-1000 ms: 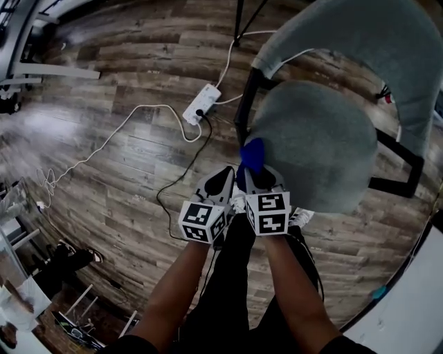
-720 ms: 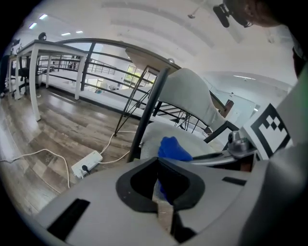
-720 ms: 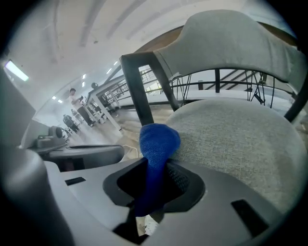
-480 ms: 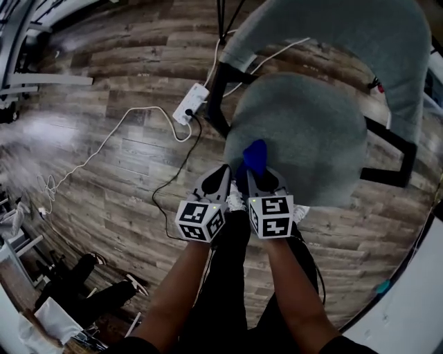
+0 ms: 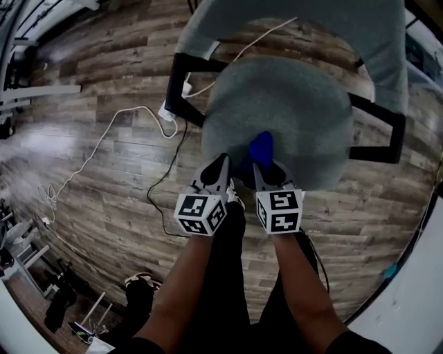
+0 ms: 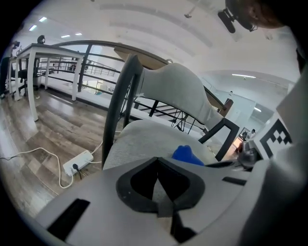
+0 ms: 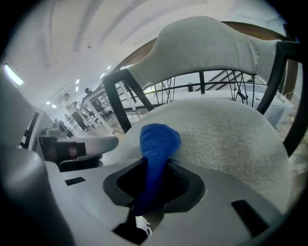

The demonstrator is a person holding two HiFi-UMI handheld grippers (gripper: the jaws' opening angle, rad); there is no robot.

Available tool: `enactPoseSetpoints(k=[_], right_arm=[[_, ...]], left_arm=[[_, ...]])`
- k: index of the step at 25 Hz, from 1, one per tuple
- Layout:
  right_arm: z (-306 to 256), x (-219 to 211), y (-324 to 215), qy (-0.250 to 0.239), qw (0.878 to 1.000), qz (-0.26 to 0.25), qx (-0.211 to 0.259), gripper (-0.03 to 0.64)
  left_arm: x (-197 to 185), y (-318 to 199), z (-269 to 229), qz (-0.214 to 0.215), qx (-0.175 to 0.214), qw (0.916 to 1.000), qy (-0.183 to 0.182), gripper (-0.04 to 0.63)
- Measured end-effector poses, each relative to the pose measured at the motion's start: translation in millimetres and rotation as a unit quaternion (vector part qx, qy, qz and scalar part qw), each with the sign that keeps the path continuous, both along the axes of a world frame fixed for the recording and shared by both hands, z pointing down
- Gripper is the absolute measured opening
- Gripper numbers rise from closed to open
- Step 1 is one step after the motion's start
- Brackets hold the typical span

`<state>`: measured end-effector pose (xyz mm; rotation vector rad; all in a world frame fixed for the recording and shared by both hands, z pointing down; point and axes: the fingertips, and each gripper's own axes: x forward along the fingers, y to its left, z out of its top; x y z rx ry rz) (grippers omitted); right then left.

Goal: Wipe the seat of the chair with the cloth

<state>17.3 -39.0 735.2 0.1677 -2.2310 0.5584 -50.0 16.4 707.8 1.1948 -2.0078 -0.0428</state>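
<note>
Wood-plank floor (image 5: 104,69) lay underfoot, where a black cable (image 5: 160,187) trailed nearest. Farther out, a white cable (image 5: 90,155) ran to a power strip (image 5: 168,110) beside the chair's black frame (image 5: 181,83). The grey seat (image 5: 291,104) stood straight ahead, with its curved backrest (image 5: 311,21) beyond. The left gripper (image 5: 216,171) had its jaws pressed together on nothing, just short of the seat's near edge. The right gripper (image 5: 265,169) pinched the blue cloth (image 5: 261,146), which lay bunched on the seat by that near edge.
</note>
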Motion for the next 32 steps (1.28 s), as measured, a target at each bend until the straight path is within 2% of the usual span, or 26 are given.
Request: enactPoseSetpoints(k=[4,9,18,22,32], right_arm=[[0,18,-14,0.003,1.000,0.008,-0.004,0.101],[0,35,-32,-0.001,1.000,0.016,-0.004,0.101],[0,75,-64,-0.014,0.999,0.028,-0.010,0.101],[-1,92,-77,-0.014,0.999,0.032,-0.013,0.101],[-2,129,-111,-0.020,0.998,0.054,-0.008,0.101]], left_arm=[[21,-12,2,0.013,-0.005,0.9999,0.006,0.008],[43,-33,0,-0.003,0.007,0.9996,0.026,0.008],[88,-60,6,0.003,-0.003,0.9991,0.043,0.008],[105,-73,4,0.025,-0.012,0.9990,0.033,0.008],[145,-101,11,0.075,-0.022,0.9961,0.041,0.008]])
